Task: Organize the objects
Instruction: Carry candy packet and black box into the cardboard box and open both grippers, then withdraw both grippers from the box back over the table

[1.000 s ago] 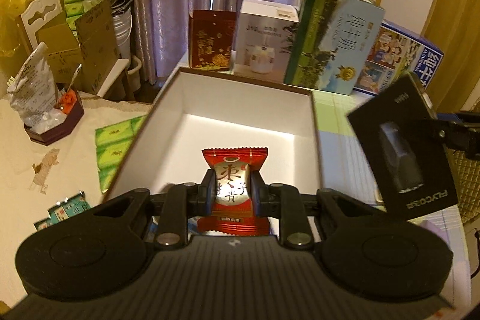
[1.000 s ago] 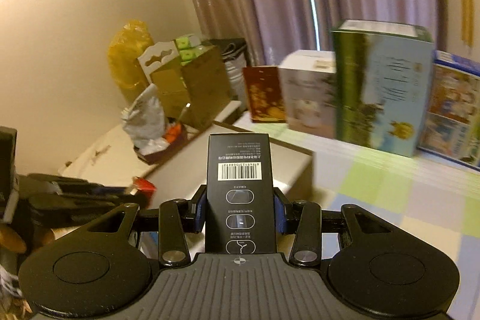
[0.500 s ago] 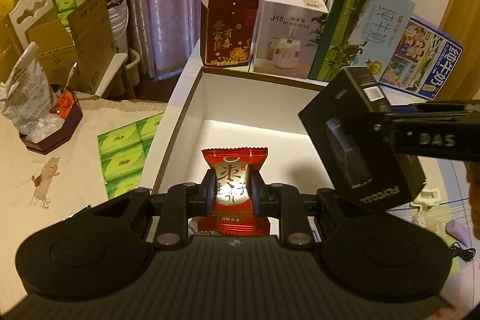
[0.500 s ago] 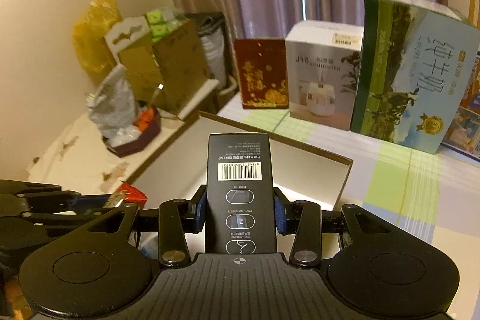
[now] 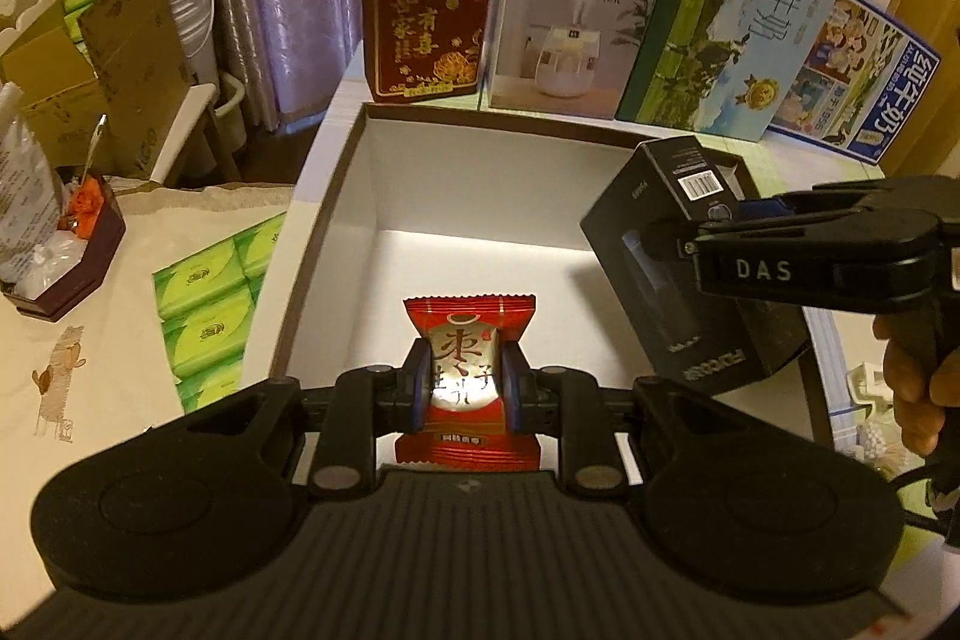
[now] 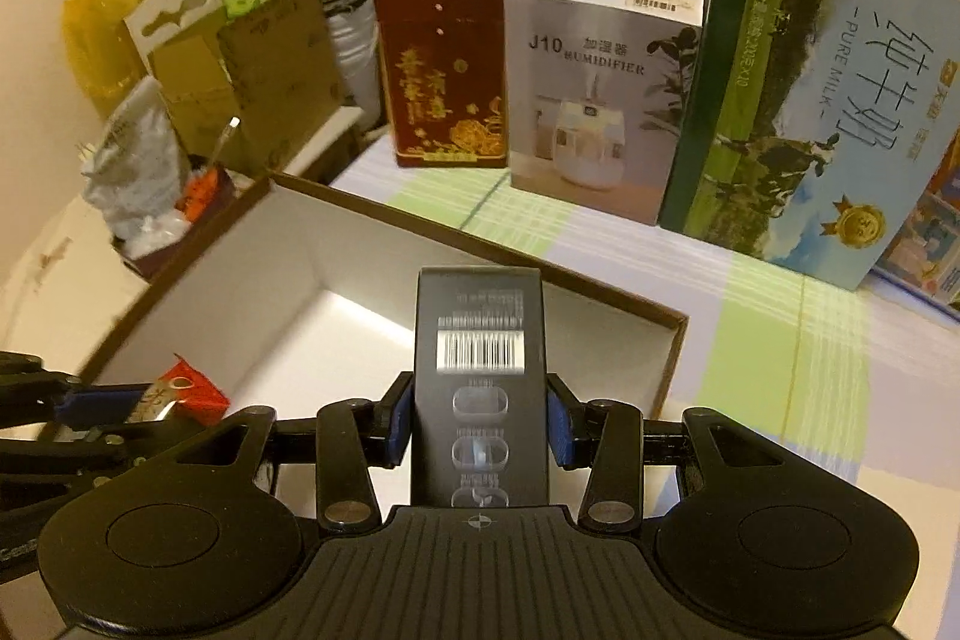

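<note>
My left gripper (image 5: pixel 462 388) pinches one red candy packet (image 5: pixel 469 334) between its blue pads, hanging over the near end of the open white-lined box (image 5: pixel 336 196). My right gripper (image 6: pixel 479 427) clamps one black carton (image 6: pixel 480 388) by its long sides, barcode up, over the box's right near corner; from the left wrist view this carton (image 5: pixel 666 292) hangs tilted to the right of my left gripper, above the box's right wall.

Count beyond the box's far wall: four upright packages in a row, namely one dark red gift box (image 5: pixel 429 34), one white humidifier box (image 5: pixel 564 28), one green-and-blue milk carton (image 5: pixel 732 40) and one blue milk carton (image 5: pixel 858 88), the last cut off at the edge in the right wrist view.

Left of my left gripper: one stack of green tissue packs (image 5: pixel 207 298), exact number unclear, and one dark tray (image 5: pixel 60 274) holding crumpled wrappers.

Hidden: the packet's lower end behind my gripper body, the black carton's printed icons blurred. Part of my right hand (image 5: pixel 924 388) shows at the frame edge.
</note>
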Demonstrator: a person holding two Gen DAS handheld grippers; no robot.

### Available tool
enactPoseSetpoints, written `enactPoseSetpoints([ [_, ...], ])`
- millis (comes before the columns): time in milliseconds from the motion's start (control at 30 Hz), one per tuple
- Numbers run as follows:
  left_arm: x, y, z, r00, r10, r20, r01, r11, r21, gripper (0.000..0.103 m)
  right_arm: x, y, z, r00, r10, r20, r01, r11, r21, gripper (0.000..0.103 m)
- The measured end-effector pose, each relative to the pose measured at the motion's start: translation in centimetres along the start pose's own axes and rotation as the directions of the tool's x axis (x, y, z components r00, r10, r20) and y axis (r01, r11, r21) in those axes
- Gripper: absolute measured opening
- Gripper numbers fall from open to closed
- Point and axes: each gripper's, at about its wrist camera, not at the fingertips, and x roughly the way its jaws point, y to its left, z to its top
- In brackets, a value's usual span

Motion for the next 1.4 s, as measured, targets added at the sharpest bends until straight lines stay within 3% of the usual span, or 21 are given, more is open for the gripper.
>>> enactPoseSetpoints([
  [600, 2.3, -0.4, 0.2, 1.0, 0.009, -0.011, -0.008, 0.998, 0.056, 0.021, -2.5, -0.6, -0.5, 0.997, 0.068, 0.025, -0.068, 0.998, 0.001, 0.041],
  [733, 2.1, -0.6, 0.1, 1.0, 0.024, -0.007, -0.023, 0.997, 0.079, 0.028, -3.5, -0.8, -0.8, 0.995, 0.093, 0.031, -0.094, 0.996, 0.009, 0.043],
  [1300, -4.1, 0.1, -1.5, 0.999, 0.007, 0.035, -0.009, 0.999, 0.042, 0.072, -10.2, 0.3, -4.6, 0.98, 0.172, 0.096, -0.172, 0.985, -0.015, 0.089],
  [1400, -5.7, -0.1, -2.0, 0.999, 0.009, 0.044, -0.01, 0.999, 0.034, 0.074, -11.7, 0.6, -5.4, 0.976, 0.189, 0.109, -0.189, 0.982, -0.012, 0.093],
])
